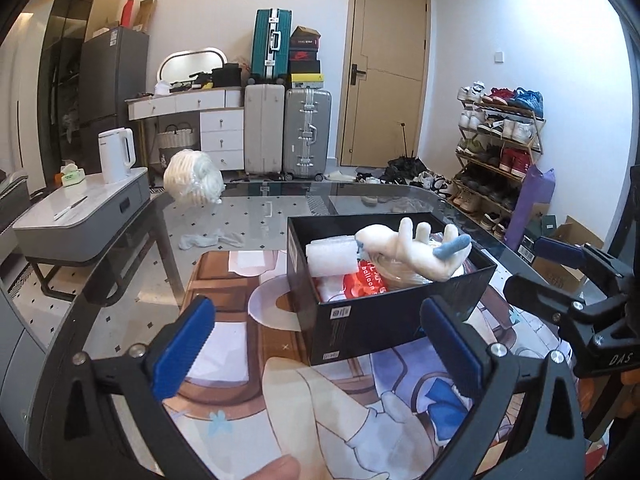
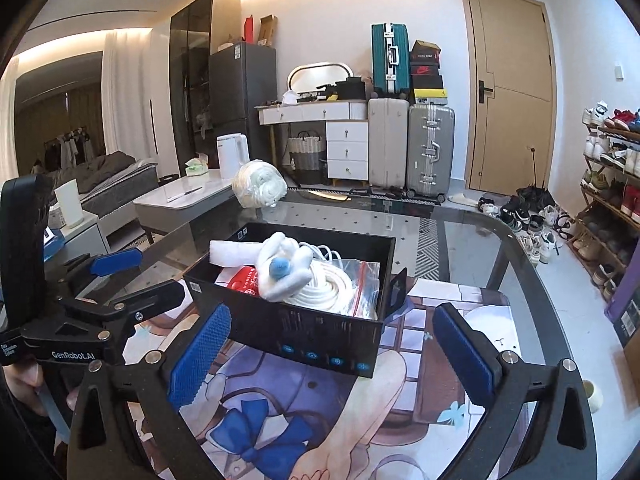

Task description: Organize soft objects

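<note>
- The left tongs point(image 1: 320, 350) stand wide, with nothing between the blue pads; they hang over the mat point(image 1: 248, 360) just short of the box point(image 1: 380, 316).
- The right tongs point(image 2: 332, 354) are also wide and bare, on the near side of the same box, facing its long wall.
- The box is black and open-topped, and sits on the printed mat on the glass desk point(image 1: 280, 204).
- Inside it lie a white plush point(image 1: 416, 252) with a blue part, a white foam roll point(image 1: 332, 258), a red packet point(image 1: 366, 284) and a coil of white cord point(image 2: 332, 290) in a clear bag.
- A white bundle point(image 1: 194, 178) rests at the far left edge of the desk, well apart from the box.
- A pale rag point(image 1: 210, 239) lies on the desk between the bundle and the box.
</note>
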The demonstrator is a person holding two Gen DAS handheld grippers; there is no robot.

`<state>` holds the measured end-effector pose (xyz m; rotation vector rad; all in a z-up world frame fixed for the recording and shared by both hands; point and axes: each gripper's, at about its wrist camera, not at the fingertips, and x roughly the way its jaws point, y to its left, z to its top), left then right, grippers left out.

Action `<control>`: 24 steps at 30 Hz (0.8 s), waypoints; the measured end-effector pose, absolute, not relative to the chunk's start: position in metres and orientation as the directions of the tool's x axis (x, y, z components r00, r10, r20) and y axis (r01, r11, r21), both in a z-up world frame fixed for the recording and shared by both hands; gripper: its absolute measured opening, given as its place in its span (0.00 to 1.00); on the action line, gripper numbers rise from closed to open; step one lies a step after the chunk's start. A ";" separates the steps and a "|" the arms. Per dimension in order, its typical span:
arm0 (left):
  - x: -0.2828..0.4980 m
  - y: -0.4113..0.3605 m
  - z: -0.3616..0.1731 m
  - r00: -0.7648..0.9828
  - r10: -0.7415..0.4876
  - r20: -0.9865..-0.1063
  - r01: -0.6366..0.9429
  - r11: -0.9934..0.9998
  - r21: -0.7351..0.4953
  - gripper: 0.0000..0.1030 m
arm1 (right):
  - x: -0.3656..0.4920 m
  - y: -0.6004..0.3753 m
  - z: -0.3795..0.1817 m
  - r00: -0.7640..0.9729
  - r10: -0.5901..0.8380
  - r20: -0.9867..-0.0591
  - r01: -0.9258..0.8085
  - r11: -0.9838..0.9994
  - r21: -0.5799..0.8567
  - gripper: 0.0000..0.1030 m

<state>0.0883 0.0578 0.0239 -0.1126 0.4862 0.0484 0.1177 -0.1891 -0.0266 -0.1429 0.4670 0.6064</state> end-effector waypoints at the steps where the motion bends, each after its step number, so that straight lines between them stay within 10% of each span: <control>1: 0.086 0.056 0.024 0.888 0.027 -0.460 -0.074 0.993 -0.086 1.00 | 0.115 -0.189 -0.028 0.720 0.519 -0.461 -0.580 0.815 0.010 0.99; 24: 0.076 0.043 0.024 0.910 0.045 -0.413 -0.075 0.996 -0.056 1.00 | 0.089 -0.199 -0.035 0.759 0.522 -0.390 -0.571 0.821 -0.011 1.00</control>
